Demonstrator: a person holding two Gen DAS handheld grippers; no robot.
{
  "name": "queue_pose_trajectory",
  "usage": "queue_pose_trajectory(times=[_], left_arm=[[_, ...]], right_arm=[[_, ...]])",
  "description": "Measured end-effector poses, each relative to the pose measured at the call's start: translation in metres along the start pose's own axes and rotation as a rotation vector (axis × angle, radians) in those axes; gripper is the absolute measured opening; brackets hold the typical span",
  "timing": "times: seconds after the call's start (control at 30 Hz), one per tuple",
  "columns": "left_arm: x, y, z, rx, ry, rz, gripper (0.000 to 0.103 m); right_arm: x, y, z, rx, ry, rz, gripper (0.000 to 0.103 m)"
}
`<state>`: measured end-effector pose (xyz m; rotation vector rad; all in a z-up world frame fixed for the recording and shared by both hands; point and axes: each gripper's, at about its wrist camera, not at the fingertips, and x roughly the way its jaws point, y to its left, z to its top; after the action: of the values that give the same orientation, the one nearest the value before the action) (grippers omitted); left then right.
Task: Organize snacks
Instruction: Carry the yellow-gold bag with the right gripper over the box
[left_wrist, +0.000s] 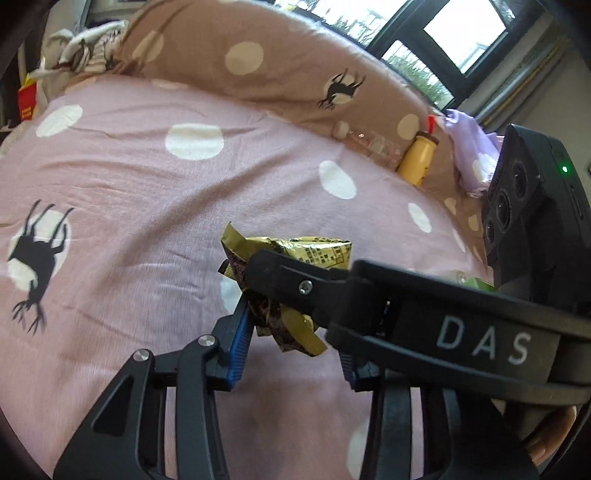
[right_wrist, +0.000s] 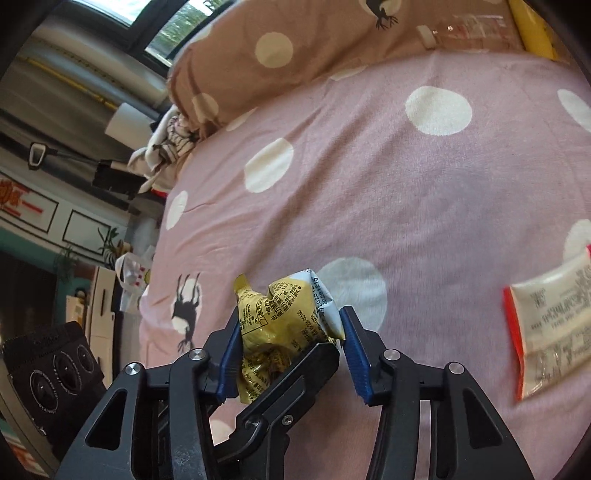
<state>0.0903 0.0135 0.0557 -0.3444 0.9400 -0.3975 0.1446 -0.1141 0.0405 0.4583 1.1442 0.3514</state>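
Right tool (right_wrist: 288, 341) view alone shows red-edged packet (right_wrist: 546, 328).

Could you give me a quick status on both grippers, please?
Both hand-held grippers, left and right, shut on one yellow snack packet. Red-edged sachet lies aside on bedspread. Nothing blocking.

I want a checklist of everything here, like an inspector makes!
Surface: pink dotted bedsheet, brown dotted pillow at its far edge.
Job's things: crumpled yellow snack packet; white-and-red packet lying flat.
Clutter: yellow bottle, clear bottle, bundled cloth.
Grippers: left gripper and right gripper both shut on the yellow snack packet.
Cables: nothing seen.
Surroundings: window.
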Motion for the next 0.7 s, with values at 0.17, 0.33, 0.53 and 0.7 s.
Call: queue_pose_trajectory(times=[0.17,0.33,0.53,0.7], left_arm=[[-0.026,-0.033,-0.009,0.101,-0.029,-0.034,0.041],[-0.04,-0.074,-0.027,0.207,-0.052,-0.085,0.041],[-0.038,-0.127,-0.038,0.326,-0.058,-0.138,0.039],[-0.027,-0.163,-0.041,0.418,-0.051,-0.146,0.039]], right_arm=[[-0.047,0.006,-0.024,-0.004,-0.101,0.004,0.052],[-0.091,-0.006,-0.048,0.041,-0.214,-0.012,0.052],[-0.14,-0.031,-0.063,0.071,-0.329,-0.058,0.052],[-0.169,-0.06,-0.07,0.123,-0.4,-0.031,0.052]])
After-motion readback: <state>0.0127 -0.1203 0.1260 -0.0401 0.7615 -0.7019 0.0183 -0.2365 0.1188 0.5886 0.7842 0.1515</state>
